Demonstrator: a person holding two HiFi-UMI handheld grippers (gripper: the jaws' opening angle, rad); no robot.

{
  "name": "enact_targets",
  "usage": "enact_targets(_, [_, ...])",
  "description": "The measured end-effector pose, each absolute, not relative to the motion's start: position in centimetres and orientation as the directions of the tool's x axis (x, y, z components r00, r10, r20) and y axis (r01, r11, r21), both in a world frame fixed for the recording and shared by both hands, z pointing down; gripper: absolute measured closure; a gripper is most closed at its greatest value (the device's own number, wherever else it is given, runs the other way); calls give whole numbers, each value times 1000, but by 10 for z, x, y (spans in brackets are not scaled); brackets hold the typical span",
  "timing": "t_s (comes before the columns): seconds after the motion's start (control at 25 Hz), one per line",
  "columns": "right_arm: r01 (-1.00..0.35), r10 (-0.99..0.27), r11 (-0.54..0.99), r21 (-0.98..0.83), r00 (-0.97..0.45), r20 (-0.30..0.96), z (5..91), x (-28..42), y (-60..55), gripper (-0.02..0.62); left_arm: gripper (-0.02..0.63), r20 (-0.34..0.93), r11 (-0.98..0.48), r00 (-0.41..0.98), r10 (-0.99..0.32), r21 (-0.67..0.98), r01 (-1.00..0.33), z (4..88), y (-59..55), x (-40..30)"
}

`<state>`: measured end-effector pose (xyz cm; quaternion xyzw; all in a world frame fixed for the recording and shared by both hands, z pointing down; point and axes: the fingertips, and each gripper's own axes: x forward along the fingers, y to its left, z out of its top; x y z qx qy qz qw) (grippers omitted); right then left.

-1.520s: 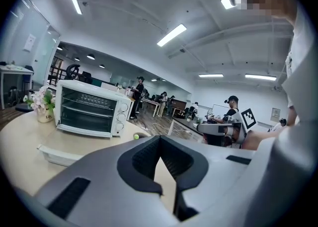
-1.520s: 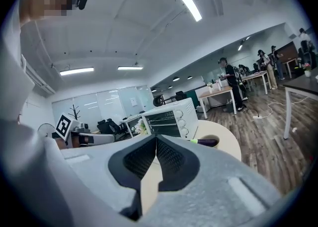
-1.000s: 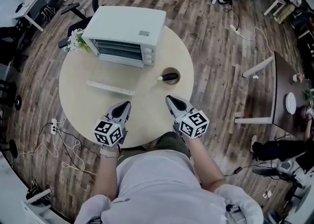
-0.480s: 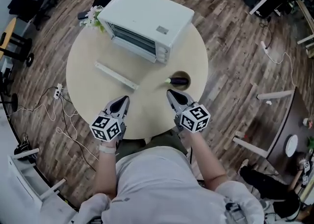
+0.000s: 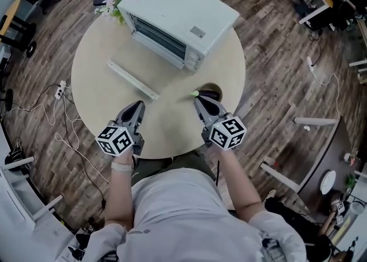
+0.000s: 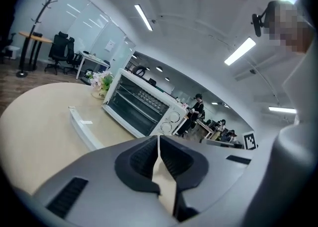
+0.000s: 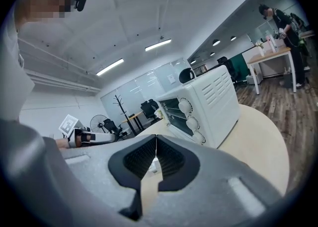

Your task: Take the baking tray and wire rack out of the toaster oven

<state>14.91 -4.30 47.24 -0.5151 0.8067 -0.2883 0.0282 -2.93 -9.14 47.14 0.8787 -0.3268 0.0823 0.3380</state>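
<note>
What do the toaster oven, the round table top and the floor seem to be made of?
Toaster oven: probably white painted sheet metal, matte, with pressed vents; its door looks like dark glass, as the inside shows through. Table: smooth pale beige top, perhaps laminate, no grain visible. Floor: brown planks with grain, wood or wood-look vinyl, I cannot tell.

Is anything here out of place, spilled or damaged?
Only one oddity: a dark thing with a green tip lies in a round hole in the table, beside the right gripper. Nothing looks spilled or damaged.
</note>
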Motion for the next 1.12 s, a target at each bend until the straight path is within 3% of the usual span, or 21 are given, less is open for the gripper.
enact_targets(0.64, [-879, -861, 163, -449, -348, 369, 485, 160, -50, 589, 603, 237, -556, 836, -495, 653, -514, 477, -206, -5])
enact_targets(1.12, [-896, -847, 83, -436, -294, 443, 500, 154, -44, 589, 487, 177, -574, 859, -480, 678, -460, 479, -302, 29])
